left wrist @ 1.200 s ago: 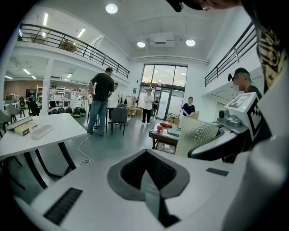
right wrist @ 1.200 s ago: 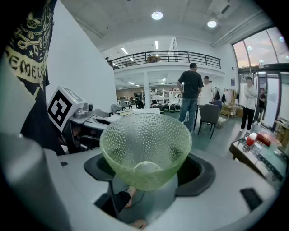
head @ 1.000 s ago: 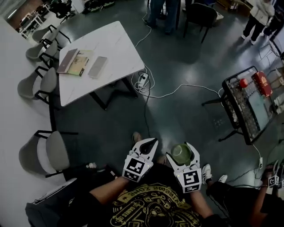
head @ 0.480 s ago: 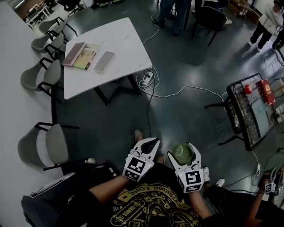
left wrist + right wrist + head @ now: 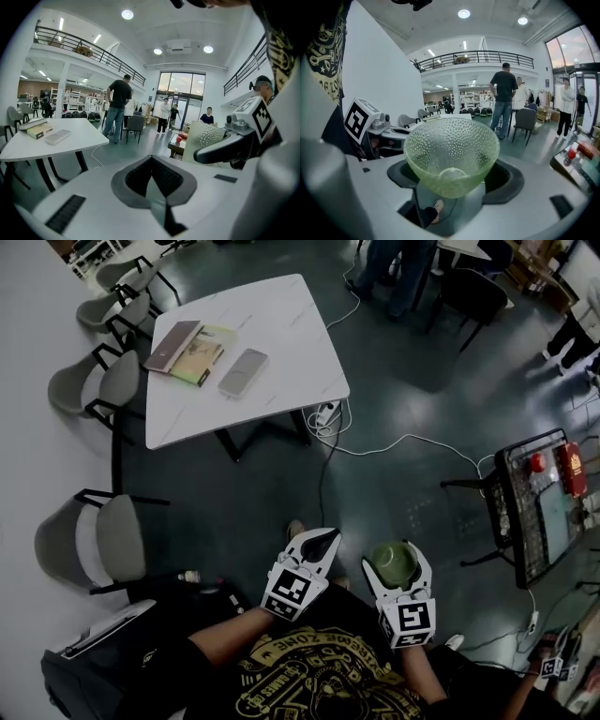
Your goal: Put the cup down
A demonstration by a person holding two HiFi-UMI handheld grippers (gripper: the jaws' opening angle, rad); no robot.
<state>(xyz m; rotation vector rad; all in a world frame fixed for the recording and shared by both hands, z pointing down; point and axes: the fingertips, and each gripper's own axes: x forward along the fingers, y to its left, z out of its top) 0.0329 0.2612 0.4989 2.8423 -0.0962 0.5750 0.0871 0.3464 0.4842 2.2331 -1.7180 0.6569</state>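
Observation:
A green dimpled glass cup [image 5: 451,155] sits upright between the jaws of my right gripper [image 5: 452,180], which is shut on it. From the head view the cup [image 5: 392,563] shows as a green round in the right gripper [image 5: 397,570], held close to the person's body above the floor. My left gripper [image 5: 319,545] is beside it to the left, shut and holding nothing; its jaws meet in a point [image 5: 151,161]. The cup and right gripper also appear at the right of the left gripper view [image 5: 206,138].
A white table [image 5: 281,343] with books [image 5: 186,349] and a flat grey case [image 5: 243,371] stands ahead on the left, grey chairs [image 5: 89,549] along its left side. Cables [image 5: 375,442] trail over the dark floor. A black wire cart [image 5: 544,502] with red items is at right. People stand farther back.
The head view has swung, so the table and cart now sit lower and further right in frame. Both grippers kept their places near the body, the right still holding the cup.

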